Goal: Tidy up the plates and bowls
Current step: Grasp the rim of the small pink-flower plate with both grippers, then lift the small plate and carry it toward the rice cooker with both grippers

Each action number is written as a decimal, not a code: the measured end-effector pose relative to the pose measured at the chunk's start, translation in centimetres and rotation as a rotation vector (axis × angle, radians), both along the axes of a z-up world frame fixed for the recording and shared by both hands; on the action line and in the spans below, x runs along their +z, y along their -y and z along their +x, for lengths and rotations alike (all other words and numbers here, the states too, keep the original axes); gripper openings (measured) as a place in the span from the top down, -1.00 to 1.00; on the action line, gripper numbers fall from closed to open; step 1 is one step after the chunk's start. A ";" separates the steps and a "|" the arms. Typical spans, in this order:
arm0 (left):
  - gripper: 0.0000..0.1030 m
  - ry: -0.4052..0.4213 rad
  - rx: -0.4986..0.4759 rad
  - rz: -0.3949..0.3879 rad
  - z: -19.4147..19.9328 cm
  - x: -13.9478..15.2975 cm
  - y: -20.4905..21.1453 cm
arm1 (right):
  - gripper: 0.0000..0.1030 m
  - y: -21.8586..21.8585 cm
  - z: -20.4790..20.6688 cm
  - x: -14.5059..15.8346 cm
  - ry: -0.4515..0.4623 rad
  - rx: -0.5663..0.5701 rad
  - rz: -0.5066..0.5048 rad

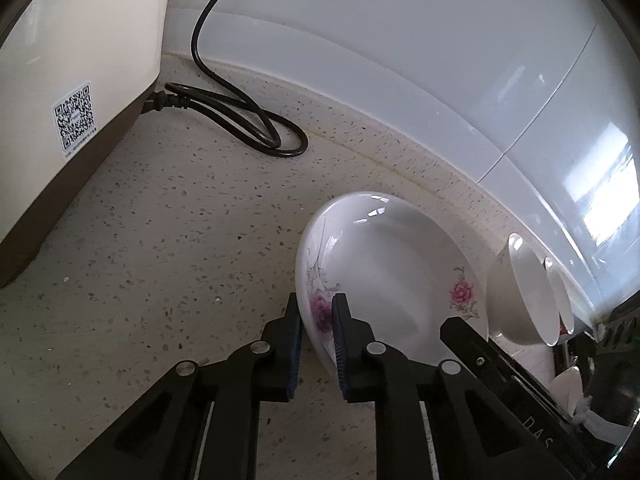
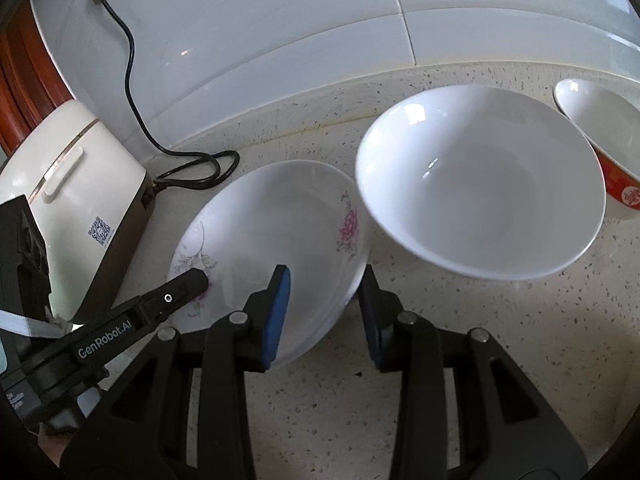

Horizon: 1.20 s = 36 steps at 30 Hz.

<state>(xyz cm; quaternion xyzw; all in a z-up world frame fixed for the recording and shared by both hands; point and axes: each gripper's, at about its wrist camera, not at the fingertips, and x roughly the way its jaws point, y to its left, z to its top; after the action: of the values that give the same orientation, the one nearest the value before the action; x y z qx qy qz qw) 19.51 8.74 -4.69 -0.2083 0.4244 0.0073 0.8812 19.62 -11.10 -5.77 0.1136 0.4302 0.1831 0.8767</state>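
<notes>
Left wrist view: left tongs (image 1: 316, 320) pinch the plate (image 1: 392, 264) rim. Right tongs (image 2: 324, 300) gape, straddling its other edge; it could slip against the bowl (image 2: 480, 184).

White plate (image 2: 280, 216) with pink flowers; plain white bowl (image 2: 480, 184).

A speckled beige stone countertop (image 2: 320, 400) carries a floral white plate (image 2: 280, 220), plain white bowl (image 2: 480, 184), red-sided bowl (image 2: 612, 176), cream appliance (image 2: 80, 184) and coiled black cord (image 2: 200, 168).

"GenRobot.AI" on the left gripper (image 2: 199, 280); perhaps "DAS" on the right gripper (image 1: 454, 326).
</notes>
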 end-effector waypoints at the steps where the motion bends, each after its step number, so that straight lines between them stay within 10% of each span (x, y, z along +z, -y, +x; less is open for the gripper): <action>1: 0.71 0.000 0.000 0.000 -0.1 0.0 0.0 | 0.25 0.0 0.0 0.0 0.000 0.000 0.001; 36: 0.72 0.105 0.130 0.080 -5.2 5.6 -2.0 | 0.37 -1.5 -3.1 3.9 0.135 0.137 0.073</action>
<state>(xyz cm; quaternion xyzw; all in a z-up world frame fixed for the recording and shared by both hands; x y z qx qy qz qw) 14.31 10.74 0.87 -0.2003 0.3624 0.0705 0.9075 16.57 -9.57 -1.85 0.1030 0.3702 0.2654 0.8842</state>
